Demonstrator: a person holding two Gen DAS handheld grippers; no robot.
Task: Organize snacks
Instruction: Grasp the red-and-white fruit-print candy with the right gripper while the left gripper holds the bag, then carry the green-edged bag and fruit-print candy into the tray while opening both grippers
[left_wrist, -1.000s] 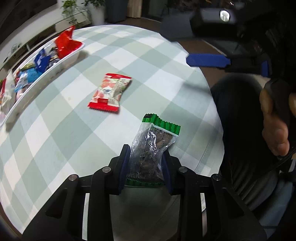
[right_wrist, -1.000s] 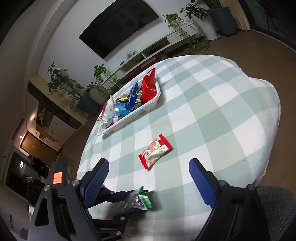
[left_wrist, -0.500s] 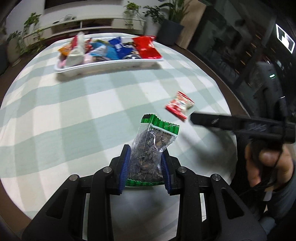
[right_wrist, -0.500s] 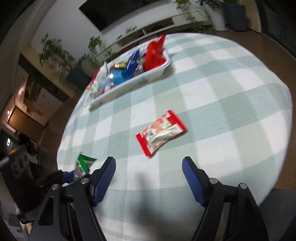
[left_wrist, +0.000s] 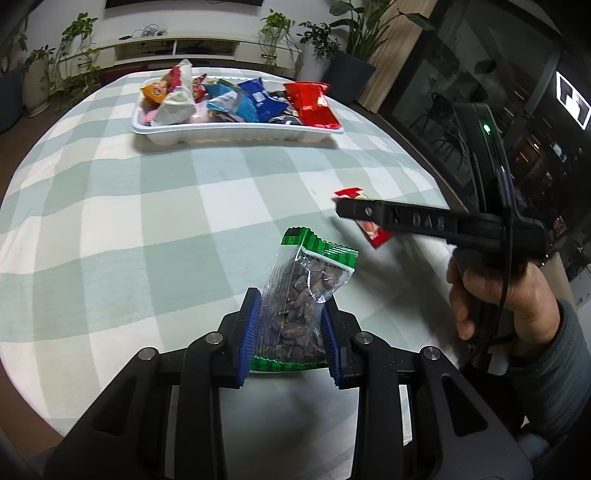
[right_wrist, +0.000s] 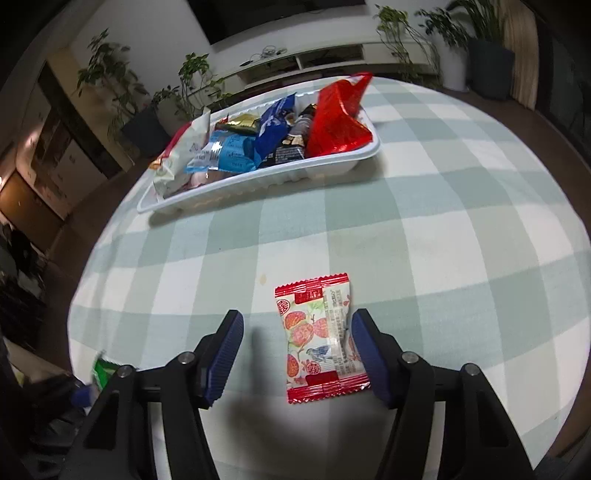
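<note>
My left gripper (left_wrist: 289, 334) is shut on a clear, green-edged packet of dark seeds (left_wrist: 299, 299) and holds it above the checked tablecloth. My right gripper (right_wrist: 297, 339) is open, its fingers either side of a red and white fruit-print snack packet (right_wrist: 320, 336) lying flat on the cloth. That packet also shows partly in the left wrist view (left_wrist: 371, 225), behind the right gripper's finger (left_wrist: 399, 218). A white tray (right_wrist: 258, 177) full of several snack packets stands at the far side of the table, also in the left wrist view (left_wrist: 236, 131).
The round table's edge (right_wrist: 576, 295) curves close on the right and near side. A low TV shelf (left_wrist: 177, 48) and potted plants (left_wrist: 351, 59) stand beyond the table. A corner of the green packet shows at lower left in the right wrist view (right_wrist: 103, 371).
My right gripper has come down over the fruit-print packet, which now lies between its open fingers. My left gripper has swung to face the tray, still holding the seed packet.
</note>
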